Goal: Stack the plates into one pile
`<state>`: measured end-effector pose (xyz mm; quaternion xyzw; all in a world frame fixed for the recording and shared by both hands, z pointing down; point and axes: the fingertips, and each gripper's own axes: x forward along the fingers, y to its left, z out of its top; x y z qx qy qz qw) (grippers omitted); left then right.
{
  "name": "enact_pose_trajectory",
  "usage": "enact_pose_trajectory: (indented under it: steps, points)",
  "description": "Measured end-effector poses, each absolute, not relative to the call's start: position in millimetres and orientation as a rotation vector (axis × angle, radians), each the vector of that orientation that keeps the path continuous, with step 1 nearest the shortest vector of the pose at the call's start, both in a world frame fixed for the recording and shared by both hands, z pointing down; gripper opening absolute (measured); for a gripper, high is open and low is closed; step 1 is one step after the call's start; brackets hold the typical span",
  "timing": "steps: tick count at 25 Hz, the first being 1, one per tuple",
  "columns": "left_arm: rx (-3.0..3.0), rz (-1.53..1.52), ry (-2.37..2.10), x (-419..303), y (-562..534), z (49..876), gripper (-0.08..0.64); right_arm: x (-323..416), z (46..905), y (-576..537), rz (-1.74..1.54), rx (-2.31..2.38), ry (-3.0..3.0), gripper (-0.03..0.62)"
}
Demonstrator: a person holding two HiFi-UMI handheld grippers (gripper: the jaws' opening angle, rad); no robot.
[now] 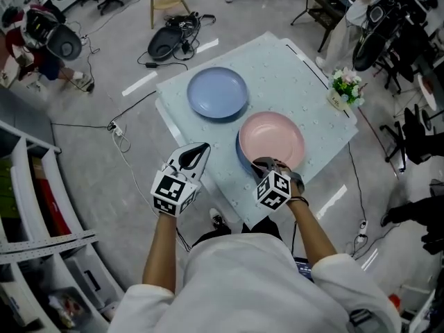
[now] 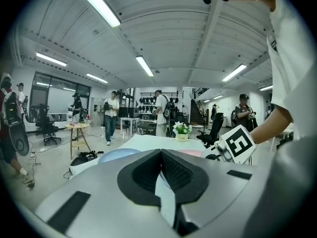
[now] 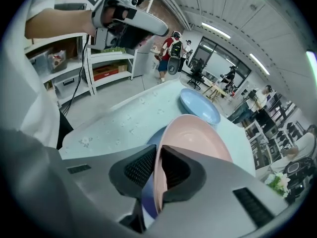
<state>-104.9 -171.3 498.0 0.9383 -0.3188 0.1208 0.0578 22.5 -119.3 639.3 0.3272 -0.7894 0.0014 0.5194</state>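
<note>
- Head view: pink plate (image 1: 274,139) is sitting on a dark blue plate (image 1: 241,159) near the table (image 1: 291,75) edge closest to the person. A light blue plate (image 1: 217,93) is lying apart, farther back. The right gripper (image 1: 266,165) is pinching the pink rim, and the left gripper (image 1: 198,151) is hovering by the table's edge.
- Left gripper view: the left gripper (image 2: 161,155) is keeping its jaws pressed together on nothing.
- Right gripper view: the right gripper (image 3: 157,170) is clamping the pink plate (image 3: 195,138) rim, with one pad inside and one outside.
</note>
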Motion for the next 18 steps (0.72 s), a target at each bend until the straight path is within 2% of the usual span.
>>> enact_pose_trajectory:
  steps: [9,12,18]
  points:
    - [2.835,0.407,-0.939,-101.1,-174.7,506.0,0.018,13.4,674.0,-115.4,0.339,0.757,-2.036,0.122]
    - [2.827,0.422,-0.936,-98.2,-176.7,509.7,0.018,21.2,671.2,-120.0,0.433,0.784,-2.073,0.255]
    - [2.827,0.454,-0.959,-85.0,-197.5,509.8,0.018,60.0,621.4,-139.7,0.542,0.976,-2.198,0.251]
